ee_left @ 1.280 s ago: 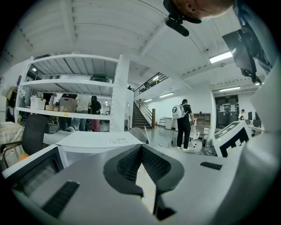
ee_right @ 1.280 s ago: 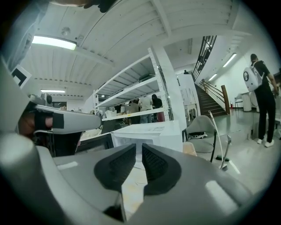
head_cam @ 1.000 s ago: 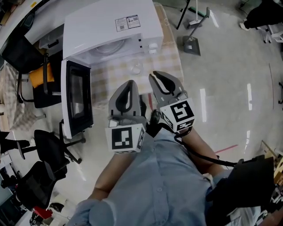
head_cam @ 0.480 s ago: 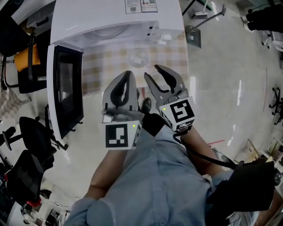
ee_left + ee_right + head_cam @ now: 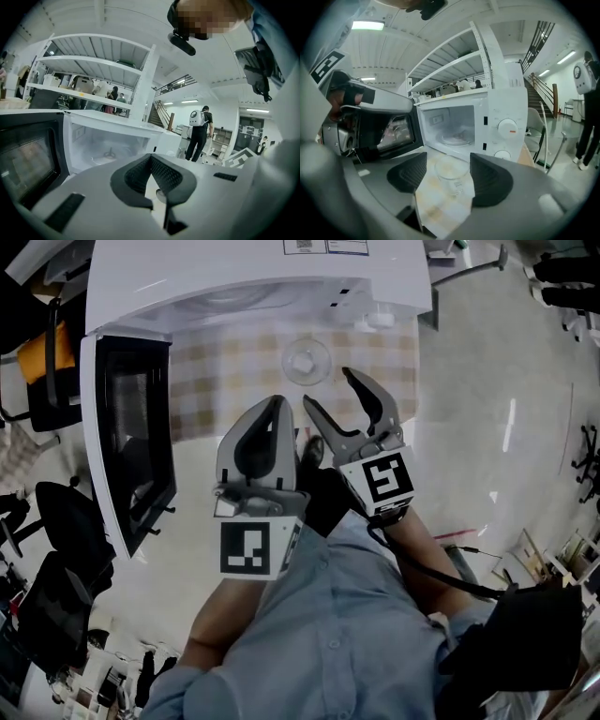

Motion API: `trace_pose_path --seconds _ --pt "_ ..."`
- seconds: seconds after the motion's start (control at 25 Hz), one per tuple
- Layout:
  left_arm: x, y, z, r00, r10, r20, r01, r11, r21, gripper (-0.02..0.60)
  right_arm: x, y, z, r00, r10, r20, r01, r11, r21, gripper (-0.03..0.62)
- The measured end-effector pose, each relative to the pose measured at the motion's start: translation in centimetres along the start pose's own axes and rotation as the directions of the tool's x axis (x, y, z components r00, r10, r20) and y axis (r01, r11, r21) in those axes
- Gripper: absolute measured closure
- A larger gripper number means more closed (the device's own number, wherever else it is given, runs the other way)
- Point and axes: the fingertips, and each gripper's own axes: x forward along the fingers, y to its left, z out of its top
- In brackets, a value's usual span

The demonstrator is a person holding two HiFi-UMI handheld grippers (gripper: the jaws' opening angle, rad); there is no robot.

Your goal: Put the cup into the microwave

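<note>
Head view: the cup [image 5: 306, 360] is sitting on the table [image 5: 225, 371] by the open microwave [image 5: 253, 277], just ahead of the right claw [image 5: 328, 388].
Left gripper view: the left claw [image 5: 151, 156] is pressing its jaws together on nothing.
Right gripper view: the right claw's jaws have just been opening and are standing apart, not touching the cup.

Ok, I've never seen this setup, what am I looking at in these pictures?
No robot arm: a person holds a two-jaw gripper in each hand. The top-down picture comes from a camera on the person's head; the other two ride on the grippers, looking along their jaws. On the checked tablecloth stands a microwave, its door swung open, and a clear glass cup in front of it. The left gripper is shut and empty. On the right gripper the jaws have just been opening; the cup stands just ahead of them, untouched. Nothing is held.
</note>
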Motion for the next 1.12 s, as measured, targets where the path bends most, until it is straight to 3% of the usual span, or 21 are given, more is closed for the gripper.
trace_pose_path --seconds 0.12,0.28,0.4,0.88,1.12 --pt "0.6 1.6 -0.5 1.0 0.02 -0.013 -0.02 1.0 -0.017 0.574 1.6 -0.1 -1.1 0.999 0.03 -0.017 -0.03 1.0 0.008 0.287" --pt "1.6 3.7 -1.4 0.998 0.044 -0.033 -0.046 0.998 -0.035 0.574 3.5 -0.6 -2.8 0.998 0.036 -0.05 -0.037 0.999 -0.017 0.15" --pt "2.4 4.7 -1.9 0.997 0.056 -0.044 -0.058 0.997 -0.053 0.574 4.8 -1.0 -4.3 0.993 0.044 -0.106 -0.047 0.998 -0.028 0.101" --pt "3.6 8.1 -2.3 0.992 0.097 -0.083 -0.104 0.991 -0.084 0.574 9.7 -1.2 -8.8 0.972 0.039 -0.233 -0.068 0.991 -0.116 0.091" --pt "3.7 8.6 -2.8 0.991 0.103 -0.091 -0.112 0.989 -0.096 0.575 10.2 -1.7 -9.9 0.969 0.008 -0.247 -0.048 0.987 -0.157 0.091"
